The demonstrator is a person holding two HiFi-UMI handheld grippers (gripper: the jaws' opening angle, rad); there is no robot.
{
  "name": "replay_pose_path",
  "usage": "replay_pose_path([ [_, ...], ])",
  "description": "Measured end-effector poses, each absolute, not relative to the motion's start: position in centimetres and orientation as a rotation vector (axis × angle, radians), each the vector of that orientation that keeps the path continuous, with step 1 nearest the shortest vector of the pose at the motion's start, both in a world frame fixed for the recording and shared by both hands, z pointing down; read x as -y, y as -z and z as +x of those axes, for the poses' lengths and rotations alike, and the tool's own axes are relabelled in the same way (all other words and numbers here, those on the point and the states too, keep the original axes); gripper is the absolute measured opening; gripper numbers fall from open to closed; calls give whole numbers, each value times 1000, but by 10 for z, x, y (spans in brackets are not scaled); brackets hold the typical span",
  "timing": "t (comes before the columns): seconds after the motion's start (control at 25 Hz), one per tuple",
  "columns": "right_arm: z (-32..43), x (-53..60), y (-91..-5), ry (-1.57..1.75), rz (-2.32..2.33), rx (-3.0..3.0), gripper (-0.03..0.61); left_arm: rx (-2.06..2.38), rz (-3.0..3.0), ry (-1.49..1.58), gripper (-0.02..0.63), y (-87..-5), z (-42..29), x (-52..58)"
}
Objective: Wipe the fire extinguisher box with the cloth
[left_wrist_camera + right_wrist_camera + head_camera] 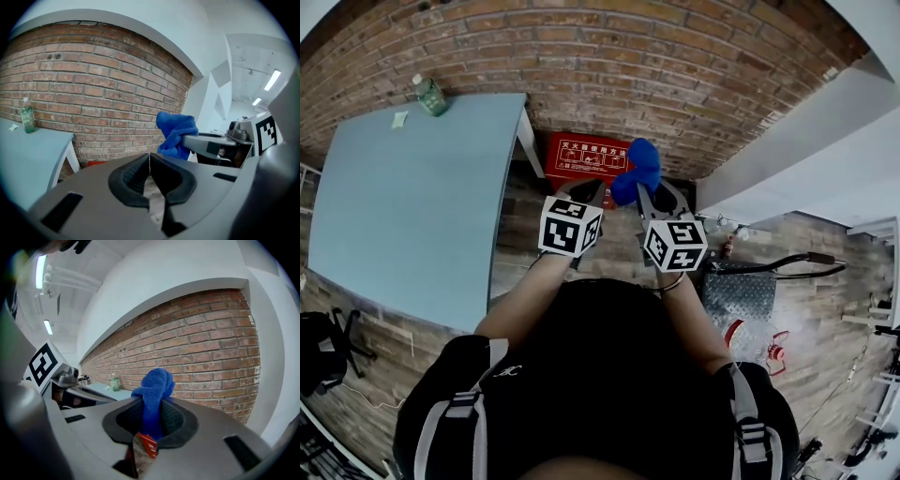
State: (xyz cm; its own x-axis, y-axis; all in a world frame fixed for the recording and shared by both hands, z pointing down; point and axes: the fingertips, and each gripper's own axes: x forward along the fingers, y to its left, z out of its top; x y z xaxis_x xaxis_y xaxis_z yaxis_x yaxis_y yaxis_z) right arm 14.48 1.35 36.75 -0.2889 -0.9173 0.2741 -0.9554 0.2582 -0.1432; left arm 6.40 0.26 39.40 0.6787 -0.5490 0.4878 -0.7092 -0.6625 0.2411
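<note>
A red fire extinguisher box [586, 157] with white print stands on the floor against the brick wall, just beyond both grippers. My right gripper [645, 190] is shut on a bunched blue cloth [637, 170], which sticks up between its jaws [153, 391] and hangs above the box's right end. A sliver of the red box [149, 444] shows below the cloth in the right gripper view. My left gripper [586, 190] sits beside it to the left, jaws pressed together with nothing between them [149, 161]. The cloth [175, 136] is visible to its right.
A pale blue table [412, 202] stands at the left with a green bottle [429, 96] near the wall. A metal tread plate [739, 295], a black handle [787, 262] and a red object [778, 352] lie on the floor at the right.
</note>
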Motion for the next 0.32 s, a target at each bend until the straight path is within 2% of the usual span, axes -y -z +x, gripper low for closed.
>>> replay_pose_path([
  [0.32, 156, -13, -359, -452, 1768, 2432, 83, 1003, 2484, -540, 11, -385, 78, -13],
])
